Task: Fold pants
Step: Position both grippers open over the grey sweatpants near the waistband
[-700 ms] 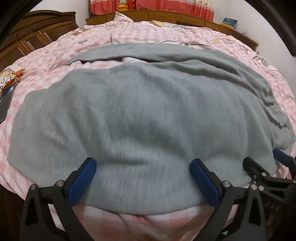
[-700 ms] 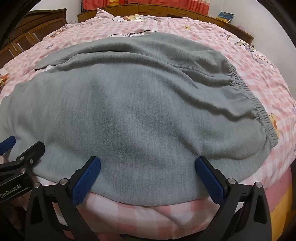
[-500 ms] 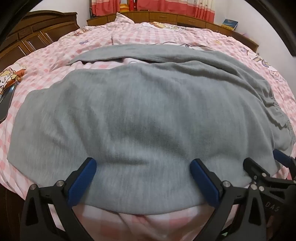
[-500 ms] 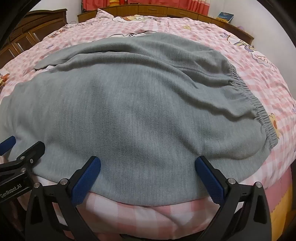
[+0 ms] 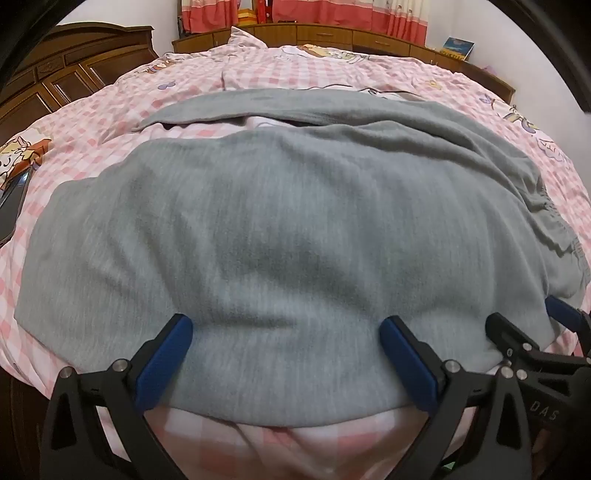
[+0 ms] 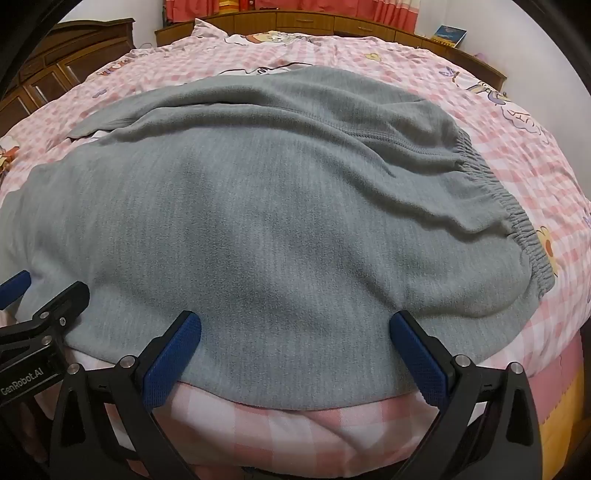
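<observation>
Pants: your grey fleece pants [image 5: 280,236] lie spread flat on the pink checked bedspread [image 5: 110,122], with the near long edge just short of the bed's front edge.
Waistband: the gathered elastic waistband [image 6: 517,218] sits at the right end; the leg ends run off to the left.
Legs: one leg lies nearer you, the other behind it, with a strip of bedspread showing between them toward the left.
Left gripper: your left gripper [image 5: 284,336] is spread wide, tilted down over the near edge of the pants, the blue pads resting against the fabric but pinching nothing (no fold gathered between them).
Right gripper: your right gripper [image 6: 295,332] is likewise wide apart and empty, over the same near edge, closer to the waistband.
Spacing: the two tools stand side by side, each showing in the other's view.
Room: wooden cabinets [image 5: 74,74] to the left, a wooden headboard [image 6: 295,22] and red curtains [image 5: 332,11] beyond.
</observation>
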`<state>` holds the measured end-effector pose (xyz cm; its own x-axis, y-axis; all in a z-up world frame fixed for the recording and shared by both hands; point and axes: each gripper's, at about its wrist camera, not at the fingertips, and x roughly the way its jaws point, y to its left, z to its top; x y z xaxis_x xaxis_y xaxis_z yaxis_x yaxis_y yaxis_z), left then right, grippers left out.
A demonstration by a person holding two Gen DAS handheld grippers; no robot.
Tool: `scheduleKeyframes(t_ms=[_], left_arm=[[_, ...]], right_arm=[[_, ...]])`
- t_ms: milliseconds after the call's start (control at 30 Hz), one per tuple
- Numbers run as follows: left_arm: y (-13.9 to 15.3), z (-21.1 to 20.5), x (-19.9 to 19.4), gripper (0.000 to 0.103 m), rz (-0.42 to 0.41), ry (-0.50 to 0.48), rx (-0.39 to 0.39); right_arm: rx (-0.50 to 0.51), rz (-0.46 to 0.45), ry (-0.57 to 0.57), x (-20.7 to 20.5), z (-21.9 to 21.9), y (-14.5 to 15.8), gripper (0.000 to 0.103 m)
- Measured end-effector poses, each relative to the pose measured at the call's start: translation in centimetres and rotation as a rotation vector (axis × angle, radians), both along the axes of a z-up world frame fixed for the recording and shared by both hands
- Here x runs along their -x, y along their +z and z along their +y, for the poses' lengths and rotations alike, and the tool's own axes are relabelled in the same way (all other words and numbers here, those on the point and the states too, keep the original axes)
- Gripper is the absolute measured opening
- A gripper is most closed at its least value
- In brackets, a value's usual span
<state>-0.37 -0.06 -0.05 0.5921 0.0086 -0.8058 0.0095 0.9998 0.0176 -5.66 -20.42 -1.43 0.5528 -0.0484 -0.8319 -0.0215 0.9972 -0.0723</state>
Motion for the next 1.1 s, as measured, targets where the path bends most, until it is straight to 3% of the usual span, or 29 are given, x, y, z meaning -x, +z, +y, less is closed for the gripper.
scheduleKeyframes(t_ms=[733,1100], left_arm=[[0.1,-0.1,-0.1,0.103,0.008,-0.003,-0.001],[1.1,1.4,0.5,0.103,0.033,-0.062,0.03]], right_arm=[[0.0,0.003,0.004,0.2,0.3,0.1,0.103],[-0.064,0.044,0.111,0.6,-2.2,1.7,0.099]])
